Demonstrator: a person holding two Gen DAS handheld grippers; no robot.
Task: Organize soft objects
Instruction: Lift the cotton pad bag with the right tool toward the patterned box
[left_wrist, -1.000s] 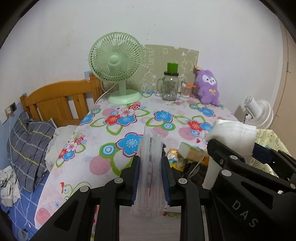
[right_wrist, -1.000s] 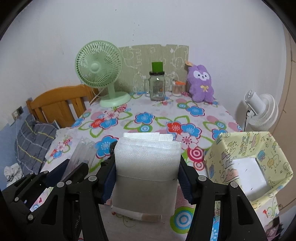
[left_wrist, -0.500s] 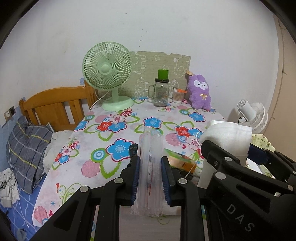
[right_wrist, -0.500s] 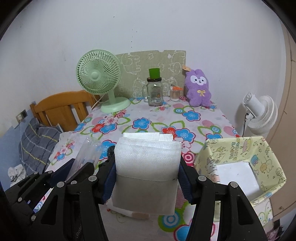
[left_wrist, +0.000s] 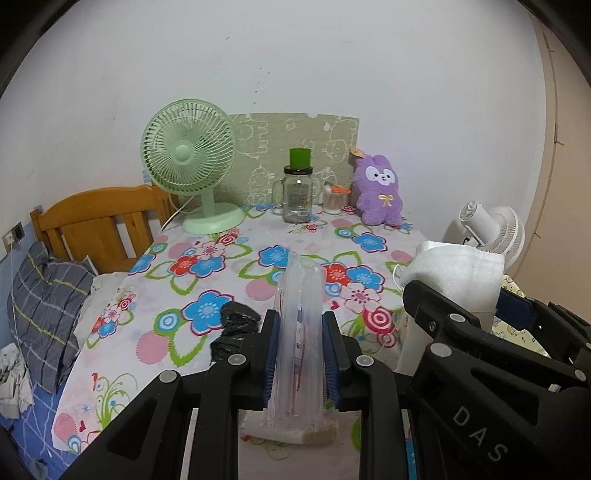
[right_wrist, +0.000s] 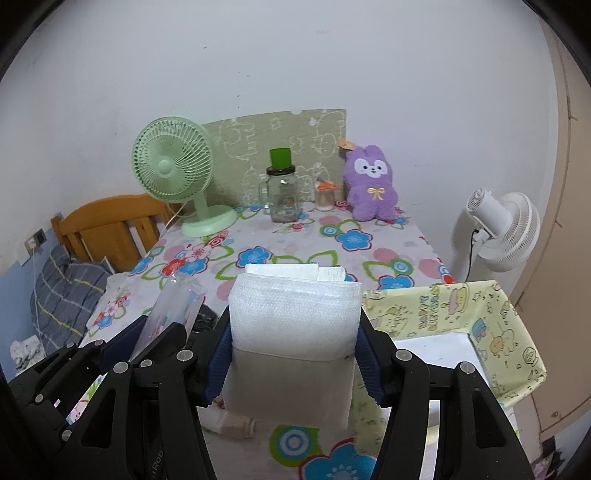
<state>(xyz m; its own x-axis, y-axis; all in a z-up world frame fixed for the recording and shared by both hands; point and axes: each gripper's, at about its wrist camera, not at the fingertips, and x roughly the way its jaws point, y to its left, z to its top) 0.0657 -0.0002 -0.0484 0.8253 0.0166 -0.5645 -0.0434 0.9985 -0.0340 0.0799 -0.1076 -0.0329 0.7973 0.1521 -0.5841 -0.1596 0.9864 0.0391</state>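
My left gripper (left_wrist: 300, 343) is shut on a clear plastic packet (left_wrist: 300, 332) and holds it upright above the flowered table (left_wrist: 207, 266). The packet also shows in the right wrist view (right_wrist: 173, 314). My right gripper (right_wrist: 293, 343) is shut on a folded white foam pad (right_wrist: 295, 332), held above the table's front edge; the pad also shows in the left wrist view (left_wrist: 454, 277). A yellow patterned fabric bin (right_wrist: 480, 317) stands open to the right of the pad. A crumpled black bag (left_wrist: 236, 328) lies on the table just left of the left gripper.
A green desk fan (left_wrist: 192, 173), a glass jar with green lid (left_wrist: 297, 195), a small container (left_wrist: 334, 197) and a purple plush bunny (left_wrist: 378, 194) stand at the back. A white floor fan (right_wrist: 498, 232) is right of the table. A wooden bed headboard (left_wrist: 96, 221) and a grey pillow (left_wrist: 40, 299) are left.
Both grippers have pulled back and risen with their loads. The black bag has come into the left wrist view, and the bin now sits closer beside the foam pad.
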